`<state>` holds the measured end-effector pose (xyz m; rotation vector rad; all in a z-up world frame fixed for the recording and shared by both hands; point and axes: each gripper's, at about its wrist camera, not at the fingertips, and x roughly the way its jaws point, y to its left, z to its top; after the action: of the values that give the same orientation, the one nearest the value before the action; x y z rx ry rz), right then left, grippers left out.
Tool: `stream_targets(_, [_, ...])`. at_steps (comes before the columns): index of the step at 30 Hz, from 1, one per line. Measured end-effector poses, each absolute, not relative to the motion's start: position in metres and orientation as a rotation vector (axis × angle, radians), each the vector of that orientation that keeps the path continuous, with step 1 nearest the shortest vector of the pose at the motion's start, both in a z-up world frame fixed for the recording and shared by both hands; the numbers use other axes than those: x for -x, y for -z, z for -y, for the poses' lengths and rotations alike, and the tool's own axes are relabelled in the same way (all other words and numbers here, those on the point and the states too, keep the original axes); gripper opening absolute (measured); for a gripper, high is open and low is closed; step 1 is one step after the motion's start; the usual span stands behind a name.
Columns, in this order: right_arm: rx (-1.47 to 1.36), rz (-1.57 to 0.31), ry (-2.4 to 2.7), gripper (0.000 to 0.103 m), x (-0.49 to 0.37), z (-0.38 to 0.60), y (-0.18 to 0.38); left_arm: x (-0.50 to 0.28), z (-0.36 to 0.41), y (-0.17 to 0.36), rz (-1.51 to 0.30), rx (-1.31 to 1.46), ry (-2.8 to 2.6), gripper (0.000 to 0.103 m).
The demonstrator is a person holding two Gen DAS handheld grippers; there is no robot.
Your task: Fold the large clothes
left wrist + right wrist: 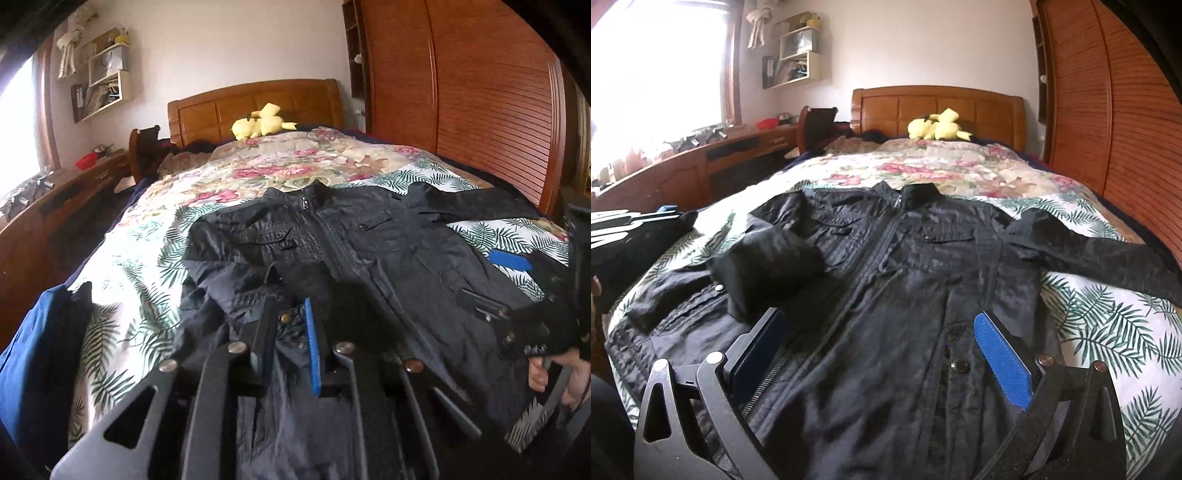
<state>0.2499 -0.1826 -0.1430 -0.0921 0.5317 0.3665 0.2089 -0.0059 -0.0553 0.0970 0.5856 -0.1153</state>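
A dark navy jacket [369,243] lies face up on the bed, collar toward the headboard. It also shows in the right wrist view [905,280]. Its right sleeve [1100,254] stretches out over the palm-leaf sheet. Its left sleeve [768,262] is bunched on the chest. My left gripper [291,317] is shut on the left sleeve cuff near a brass snap. My right gripper [882,332] is open wide just above the jacket's lower front, empty. It also shows at the right of the left wrist view [491,280].
A floral quilt [923,173] covers the far half of the bed. A yellow plush toy [938,127] lies by the wooden headboard [938,107]. A wooden wardrobe [1115,110] stands on the right, a desk [701,162] on the left. Blue cloth [33,354] lies at the bed's left edge.
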Motion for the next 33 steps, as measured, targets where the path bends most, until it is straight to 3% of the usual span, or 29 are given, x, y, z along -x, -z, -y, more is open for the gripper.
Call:
stream_targets(19, [0.085,-0.636,-0.54,0.102,-0.27,0.1,0.152,-0.16,-0.06,0.08,-0.575,-0.016,0.027,0.016])
stream_targets(33, [0.142,-0.719,-0.657,0.089,-0.295,0.046,0.169,-0.151,-0.079,0.087,-0.589,-0.022,0.005,0.016])
